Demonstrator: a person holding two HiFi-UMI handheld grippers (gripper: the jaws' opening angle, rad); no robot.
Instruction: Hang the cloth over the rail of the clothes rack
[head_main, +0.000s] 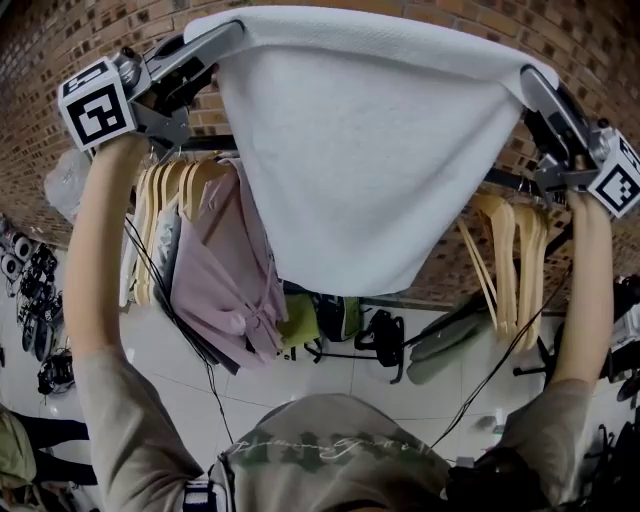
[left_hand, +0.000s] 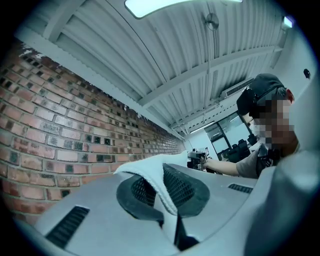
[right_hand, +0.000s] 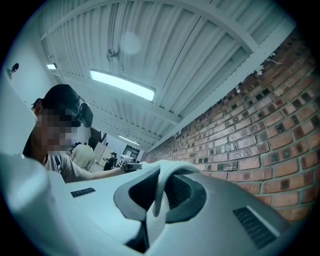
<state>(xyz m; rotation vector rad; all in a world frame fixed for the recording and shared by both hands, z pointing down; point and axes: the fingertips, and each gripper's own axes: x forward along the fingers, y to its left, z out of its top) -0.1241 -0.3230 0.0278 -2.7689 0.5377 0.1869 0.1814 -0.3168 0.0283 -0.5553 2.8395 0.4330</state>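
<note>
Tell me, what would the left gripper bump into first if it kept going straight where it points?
Apart from the white cloth that its fingers pinch, probably the right gripper, seen just past its tips. Depth is unclear; it might slip by it and reach the brick wall.

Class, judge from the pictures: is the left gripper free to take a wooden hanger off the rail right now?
Probably not. The left gripper is shut on a corner of the cloth, so it has no free jaws. The hangers themselves hang close below it, unobstructed.

No legible text; shirt (head_main: 330, 455) print perhaps lettering.
</note>
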